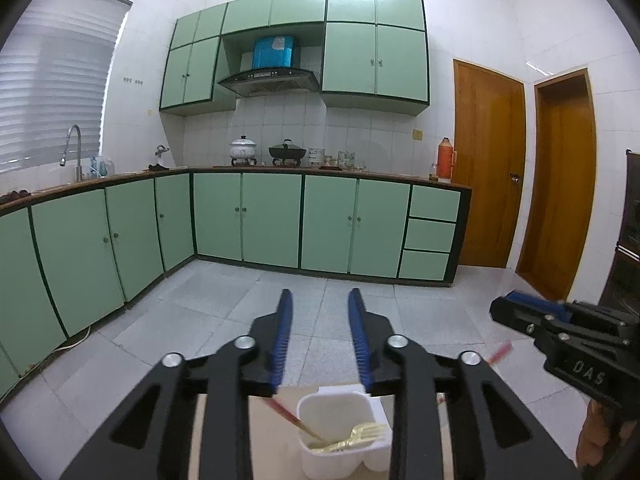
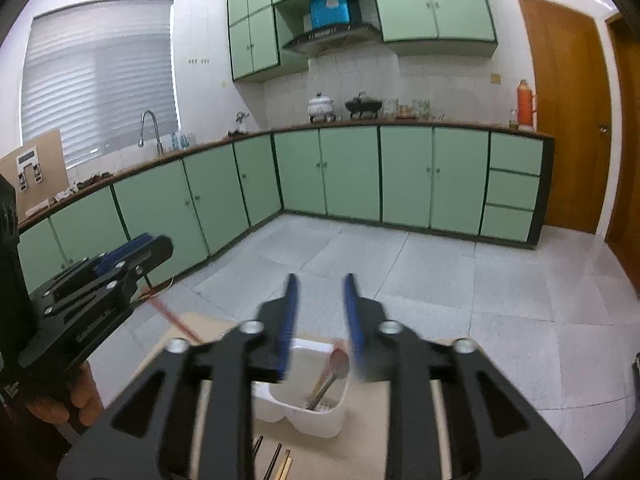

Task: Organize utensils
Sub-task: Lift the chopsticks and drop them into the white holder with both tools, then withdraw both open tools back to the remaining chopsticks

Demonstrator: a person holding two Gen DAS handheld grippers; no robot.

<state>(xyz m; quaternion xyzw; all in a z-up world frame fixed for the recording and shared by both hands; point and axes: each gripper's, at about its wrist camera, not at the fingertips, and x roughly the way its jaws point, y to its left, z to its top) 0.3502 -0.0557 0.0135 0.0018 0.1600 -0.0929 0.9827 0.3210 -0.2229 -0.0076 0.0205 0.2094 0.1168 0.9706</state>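
Both tools are raised above the tabletop, each with its jaws apart and nothing between them. The left tool hovers over the white holder, where a gold fork and a red-handled utensil lean in one compartment. From the right tool, a spoon stands in another compartment of the holder. Chopsticks lie on the tabletop near the holder.

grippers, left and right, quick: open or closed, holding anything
Left gripper: open, nothing between its blue fingers, raised above the white plastic utensil caddy.
Right gripper: open, empty, also above the caddy.
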